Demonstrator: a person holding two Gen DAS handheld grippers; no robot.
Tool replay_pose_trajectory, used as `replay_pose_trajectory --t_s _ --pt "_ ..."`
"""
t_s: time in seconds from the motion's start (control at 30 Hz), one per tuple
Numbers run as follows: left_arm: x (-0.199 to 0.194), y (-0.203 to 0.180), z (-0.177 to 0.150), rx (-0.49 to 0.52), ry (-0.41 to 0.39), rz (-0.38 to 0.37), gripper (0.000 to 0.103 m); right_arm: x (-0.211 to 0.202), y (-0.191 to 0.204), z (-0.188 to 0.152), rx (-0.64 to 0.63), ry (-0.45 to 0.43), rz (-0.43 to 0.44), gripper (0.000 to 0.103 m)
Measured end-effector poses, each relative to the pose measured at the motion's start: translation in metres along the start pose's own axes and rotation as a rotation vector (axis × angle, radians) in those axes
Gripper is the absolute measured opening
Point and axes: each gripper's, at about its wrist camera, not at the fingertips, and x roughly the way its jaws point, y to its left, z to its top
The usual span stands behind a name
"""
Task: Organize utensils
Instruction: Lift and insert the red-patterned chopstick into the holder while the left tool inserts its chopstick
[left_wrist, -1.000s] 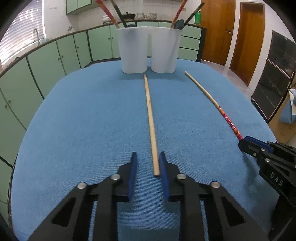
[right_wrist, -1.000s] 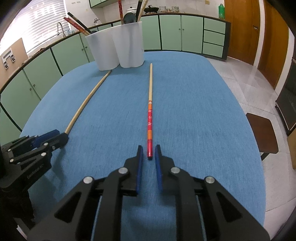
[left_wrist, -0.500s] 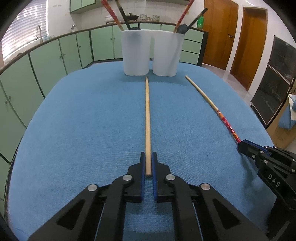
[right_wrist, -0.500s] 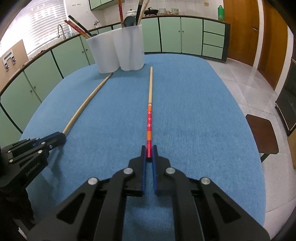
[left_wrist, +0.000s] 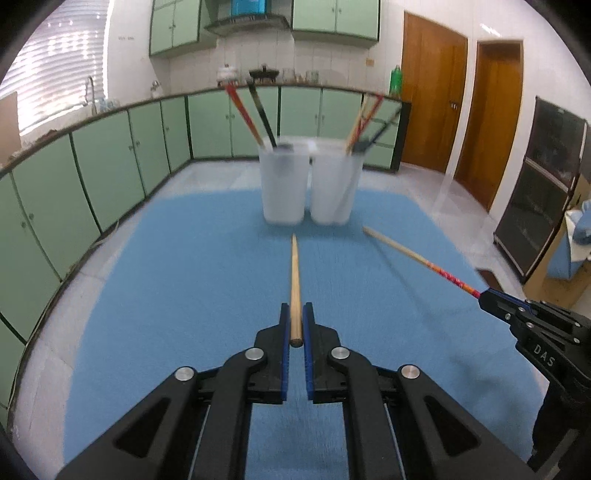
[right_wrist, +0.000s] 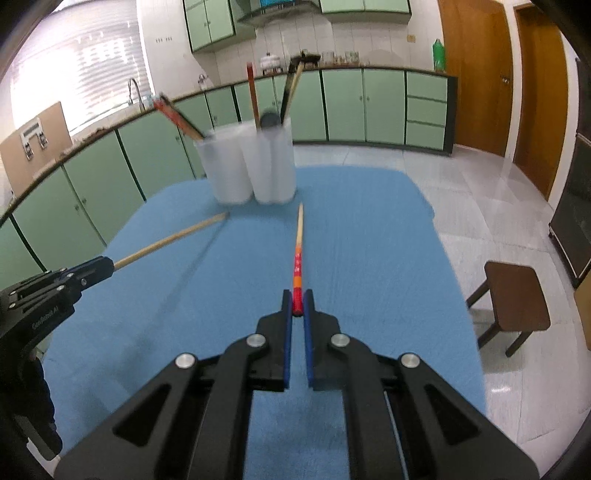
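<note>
My left gripper (left_wrist: 294, 321) is shut on the near end of a plain wooden chopstick (left_wrist: 294, 280) and holds it lifted above the blue table (left_wrist: 166, 295), pointing at two white plastic cups (left_wrist: 284, 184). My right gripper (right_wrist: 297, 306) is shut on the red end of a red-and-wood chopstick (right_wrist: 298, 251), also lifted. Each gripper shows in the other's view: the right gripper (left_wrist: 491, 297) and the left gripper (right_wrist: 99, 266). The two cups (right_wrist: 255, 166) hold several chopsticks and a dark spoon.
Green cabinets (left_wrist: 110, 166) run along the left and back walls. A brown stool (right_wrist: 517, 299) stands on the floor right of the table. Wooden doors (left_wrist: 461, 110) and a dark cabinet (left_wrist: 546, 192) are at the right.
Both grippers closed on their chopsticks and have raised them off the table. The views now sit higher and tilt up toward the cups.
</note>
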Motion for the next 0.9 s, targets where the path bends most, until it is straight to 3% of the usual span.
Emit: replay_pose_trajectory --t_s 0.17,0.43,0.67,0.9 --pt "-0.025 0.004 0.029 0.002 -0.092 -0.004 0.007 -0.026 0.000 0.026 0.005 -0.076 0.020 0.005" --pt "-0.042 0.013 0.072 0.005 -0.172 -0.039 0.007 -0.060 0.001 0.082 -0.016 -0.185 0.084 0.005" --pt "-0.046 0.011 0.104 0.029 -0.193 -0.093 0.007 -0.065 -0.003 0.124 -0.013 -0.198 0.159 0.005" --pt "-0.048 0.005 0.105 0.053 -0.196 -0.126 0.007 -0.067 0.005 0.133 -0.052 -0.200 0.161 0.005"
